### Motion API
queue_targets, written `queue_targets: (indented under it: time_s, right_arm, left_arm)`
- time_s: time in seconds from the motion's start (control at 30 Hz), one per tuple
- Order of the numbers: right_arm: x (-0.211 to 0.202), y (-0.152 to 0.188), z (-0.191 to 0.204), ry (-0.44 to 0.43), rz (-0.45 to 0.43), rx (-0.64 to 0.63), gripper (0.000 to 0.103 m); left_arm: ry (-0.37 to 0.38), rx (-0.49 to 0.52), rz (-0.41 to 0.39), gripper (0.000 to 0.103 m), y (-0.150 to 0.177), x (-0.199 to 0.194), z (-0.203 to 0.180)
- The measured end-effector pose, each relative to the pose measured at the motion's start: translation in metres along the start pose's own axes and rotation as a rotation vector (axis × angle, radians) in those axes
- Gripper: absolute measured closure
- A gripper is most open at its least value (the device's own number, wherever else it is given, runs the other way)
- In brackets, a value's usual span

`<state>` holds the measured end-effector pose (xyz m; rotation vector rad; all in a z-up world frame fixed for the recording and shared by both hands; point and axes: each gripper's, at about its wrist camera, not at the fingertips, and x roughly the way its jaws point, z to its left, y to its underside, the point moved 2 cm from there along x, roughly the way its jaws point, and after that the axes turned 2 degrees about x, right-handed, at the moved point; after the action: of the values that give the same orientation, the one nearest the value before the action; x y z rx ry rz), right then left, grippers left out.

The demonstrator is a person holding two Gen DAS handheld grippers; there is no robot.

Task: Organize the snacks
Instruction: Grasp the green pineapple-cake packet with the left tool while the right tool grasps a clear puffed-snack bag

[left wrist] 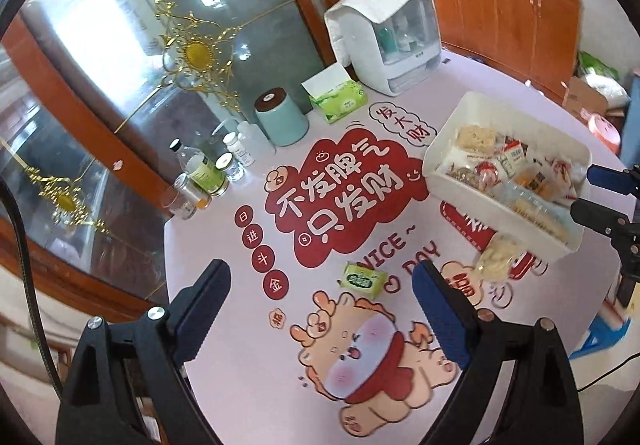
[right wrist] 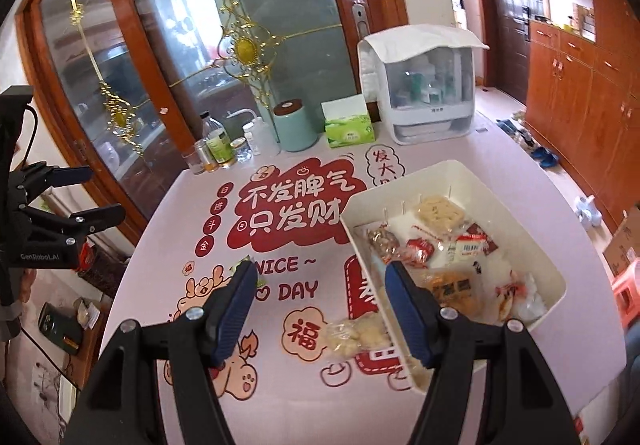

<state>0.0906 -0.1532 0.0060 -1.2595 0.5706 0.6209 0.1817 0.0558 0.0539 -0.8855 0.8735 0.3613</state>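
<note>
A white bin (left wrist: 460, 197) (right wrist: 404, 193) on the right of the table holds several wrapped snacks. A small green snack packet (left wrist: 362, 279) lies on the printed tablecloth, just beyond and between my left gripper's (left wrist: 320, 273) open fingers, which touch nothing. In the right wrist view the green packet (right wrist: 242, 263) peeks out behind the left finger. A clear bag of pale snacks (left wrist: 498, 259) (right wrist: 358, 337) lies against the bin's near wall, below my right gripper (right wrist: 320, 271), which is open and empty. Each gripper also shows at the other view's edge: right gripper (left wrist: 582, 191), left gripper (right wrist: 106, 192).
Along the table's far edge stand several small bottles (left wrist: 204, 173) (right wrist: 218, 145), a teal canister (left wrist: 282, 121) (right wrist: 294, 127), a green tissue box (left wrist: 340, 99) (right wrist: 350, 129) and a white countertop cabinet (left wrist: 388, 45) (right wrist: 424, 85). Glass doors lie behind; floor clutter lies off the table's right edge.
</note>
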Motion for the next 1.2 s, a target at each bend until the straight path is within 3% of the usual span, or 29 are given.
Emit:
queue_targets:
  time_s: [0.17,0.37,0.6,0.73,1.0,1.2]
  right_arm:
    - [0.02,0.017,0.018,0.08,0.032,0.096,0.036]
    - [0.044,0.048,0.017,0.178,0.084,0.278,0.036]
    - [0.084,0.09,0.008,0.261,0.161,0.451,0.036]
    - [0.114,0.105,-0.002,0.297,0.182,0.529,0.036]
    - [0.16,0.118,-0.039,0.43,0.15,0.739,0.036]
    - [0.191,0.121,-0.046,0.492,0.195,0.751,0.036]
  left_arm:
    - [0.091,0.046,0.022,0.011,0.009,0.048,0.024]
    - [0.189,0.103,0.072,0.011,0.022,0.119,0.021]
    - [0.297,-0.026,0.192,0.011,0.042,0.221,0.005]
    - [0.315,-0.01,0.234,0.011,0.053,0.265,-0.014]
    - [0.361,0.08,0.256,0.012,0.064,0.298,-0.039]
    - [0.369,0.11,0.275,0.012,0.067,0.314,-0.045]
